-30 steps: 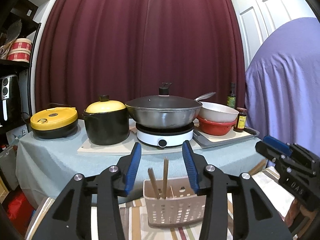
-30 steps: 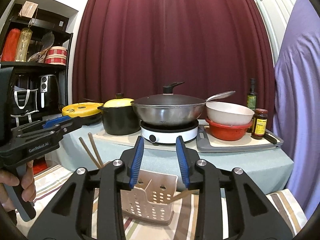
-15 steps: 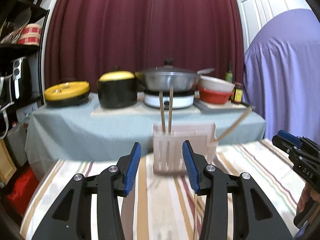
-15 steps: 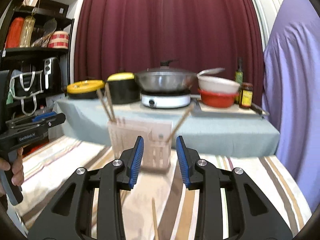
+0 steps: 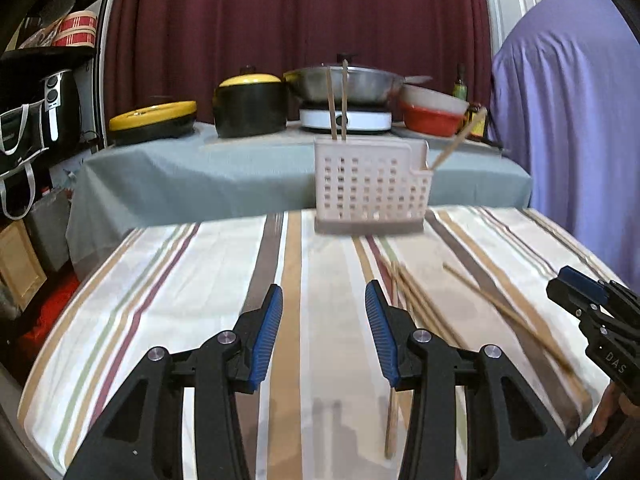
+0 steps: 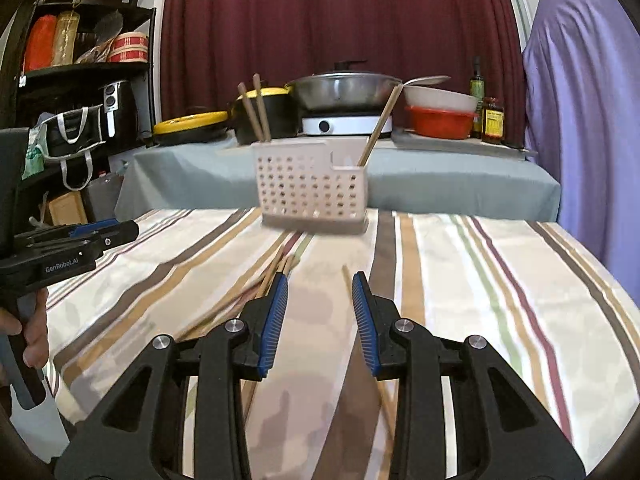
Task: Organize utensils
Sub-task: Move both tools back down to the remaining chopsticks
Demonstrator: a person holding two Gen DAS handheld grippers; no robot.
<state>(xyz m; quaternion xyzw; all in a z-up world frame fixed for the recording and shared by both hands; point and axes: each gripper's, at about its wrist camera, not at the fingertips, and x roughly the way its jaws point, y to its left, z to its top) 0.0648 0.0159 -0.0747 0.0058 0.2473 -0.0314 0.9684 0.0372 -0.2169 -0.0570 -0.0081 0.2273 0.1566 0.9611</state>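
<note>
Left tool (image 5: 324,292): blue-padded fingers parted, nothing between them, hanging over the striped cloth near its front edge; a person's fingers wrap its handle in the right wrist view.
Right tool (image 6: 320,280): blue-padded fingers also parted and gripping nothing, poised above the cloth with a loose chopstick lying below the gap.
Tools together: side by side and apart, each showing at the edge of the other's view, both pointing toward the holder.
Table (image 5: 168,280): covered by a cream cloth with brown, tan, maroon and green stripes running away from the viewer.
Loose chopsticks (image 5: 424,300): a small heap of wooden sticks lying flat on the cloth, just right of the left tool and partly under the right tool; their number is blurred, so the count cannot be told.
Utensil holder (image 5: 370,188): a pale pink perforated plastic basket standing upright at the far edge of the striped cloth, ahead of both tools, with a taller section and a lower section on its right.
Upright chopsticks (image 5: 336,100): two sticks standing close together in the taller section, near its left end.
Leaning chopstick (image 5: 456,144): one stick in the lower section, tilting out to the right.
Far table (image 5: 200,168): behind the holder, draped in grey-green cloth, carrying a flat yellow-lidded pot, a black pot with a yellow lid, a lidded wok on a white cooker, stacked white and red bowls, and two bottles.
Backdrop: a dark red curtain, black shelving at left, purple draped fabric at right.
</note>
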